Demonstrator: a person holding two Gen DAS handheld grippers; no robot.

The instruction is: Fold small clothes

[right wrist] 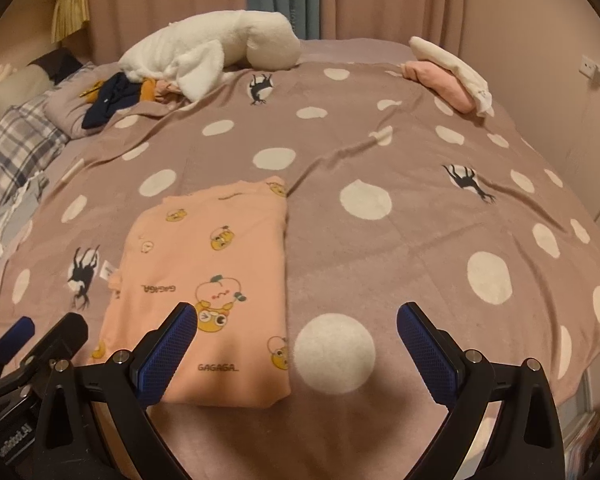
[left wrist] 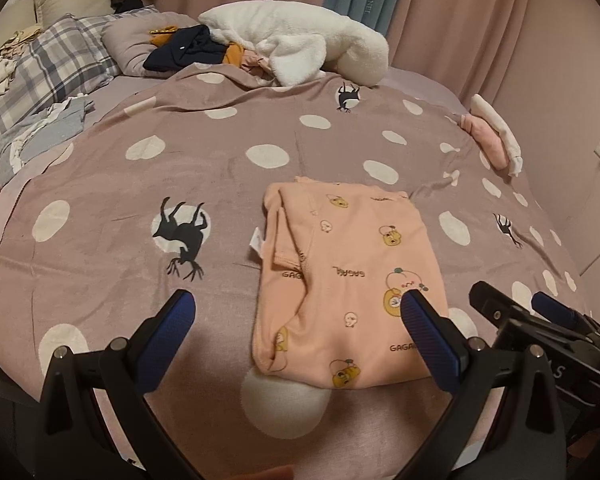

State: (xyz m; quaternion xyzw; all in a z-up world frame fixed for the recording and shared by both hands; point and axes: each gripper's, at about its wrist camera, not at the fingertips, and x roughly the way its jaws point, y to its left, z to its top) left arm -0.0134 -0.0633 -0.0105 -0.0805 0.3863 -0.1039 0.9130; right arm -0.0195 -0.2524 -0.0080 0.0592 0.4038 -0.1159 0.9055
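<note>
Left wrist view: left gripper spread wide, nothing held, hovering low over the near edge of the bed. Peach garment lies flat on the dotted blanket, already folded to a narrow rectangle, long axis running from the near edge toward the far edge. It sits ahead and to the right of this gripper's centre; the right finger overlaps its near right part in the picture, contact unclear. Small white label sticks out of the garment's left edge. Right gripper shows at lower right, just beside the garment's near right corner. Far edge: white fleece heaped over dark and orange clothes; pink-and-white folded stack at the far right edge. Right wrist view: right gripper also wide open and empty. Garment lies ahead-left, its straight right edge running almost down this gripper's centre line; the left finger overlaps the near part, right finger is over bare blanket. Left gripper peeks in at lower left, near the garment's near left corner. Judgement: both grippers flank the near short end, about equally near; the next fold probably takes that near end toward the far end, across the long axis. Risk: loose layers on the left edge slipping.
</note>
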